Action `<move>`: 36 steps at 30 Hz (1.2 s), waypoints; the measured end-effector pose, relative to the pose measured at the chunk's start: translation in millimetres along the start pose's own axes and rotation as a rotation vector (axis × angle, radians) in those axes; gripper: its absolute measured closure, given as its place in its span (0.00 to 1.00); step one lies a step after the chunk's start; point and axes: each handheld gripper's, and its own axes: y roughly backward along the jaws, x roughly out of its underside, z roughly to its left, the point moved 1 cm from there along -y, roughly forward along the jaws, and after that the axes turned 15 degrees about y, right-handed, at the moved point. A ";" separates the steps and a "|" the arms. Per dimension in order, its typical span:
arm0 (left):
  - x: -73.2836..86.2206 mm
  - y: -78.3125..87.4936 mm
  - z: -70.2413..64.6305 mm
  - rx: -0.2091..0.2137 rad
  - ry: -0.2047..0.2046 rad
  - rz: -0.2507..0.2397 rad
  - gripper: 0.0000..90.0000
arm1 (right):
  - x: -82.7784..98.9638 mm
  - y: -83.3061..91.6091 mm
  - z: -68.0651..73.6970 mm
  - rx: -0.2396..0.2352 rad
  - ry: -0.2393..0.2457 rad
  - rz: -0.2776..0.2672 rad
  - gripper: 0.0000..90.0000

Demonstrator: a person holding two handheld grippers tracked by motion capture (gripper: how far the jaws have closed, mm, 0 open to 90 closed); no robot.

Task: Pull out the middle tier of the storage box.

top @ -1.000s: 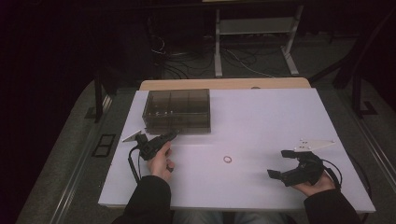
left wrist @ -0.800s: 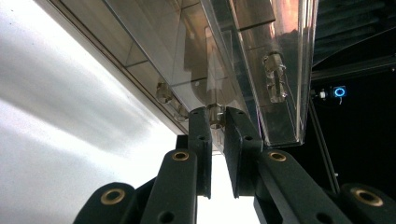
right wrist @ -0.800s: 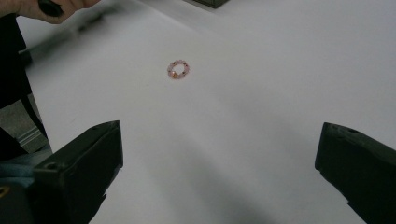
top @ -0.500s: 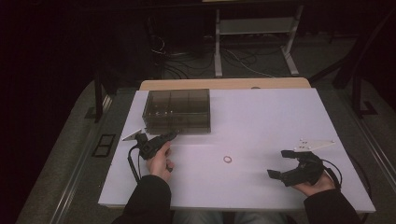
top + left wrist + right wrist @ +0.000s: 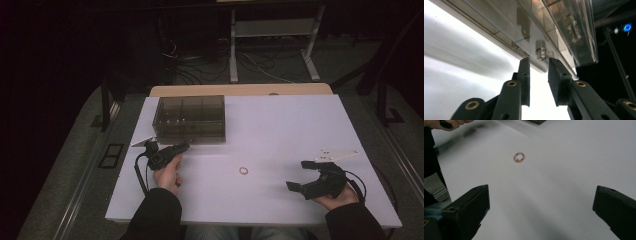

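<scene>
The left hand-held gripper (image 5: 539,68), jaws just opening with nothing between, faces the compartment box (image 5: 190,119), its contents blurred; the right hand-held gripper (image 5: 302,175) gapes near the bead ring (image 5: 243,170) on open bench (image 5: 280,125).

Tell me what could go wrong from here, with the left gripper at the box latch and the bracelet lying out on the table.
1. The left gripper has just been opening its jaws by the small latch of the clear box; nothing is between them, so a pinch could miss or slip off.
2. Pushing there might slide the box across the table.
3. The bead bracelet is small and flat; the wide-open right gripper may nudge it aside.
</scene>
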 end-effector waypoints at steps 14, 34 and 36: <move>-1.6 13.3 -3.6 -0.037 -0.144 0.069 0.68 | 0.1 -0.6 0.5 -0.001 -0.003 0.007 0.00; -6.9 24.0 -31.2 -0.108 -0.410 0.179 0.60 | 0.4 -0.5 0.1 -0.001 -0.002 0.015 0.00; -8.7 25.3 -34.3 -0.113 -0.435 0.199 0.59 | 0.4 -0.5 0.0 -0.001 -0.001 0.014 0.00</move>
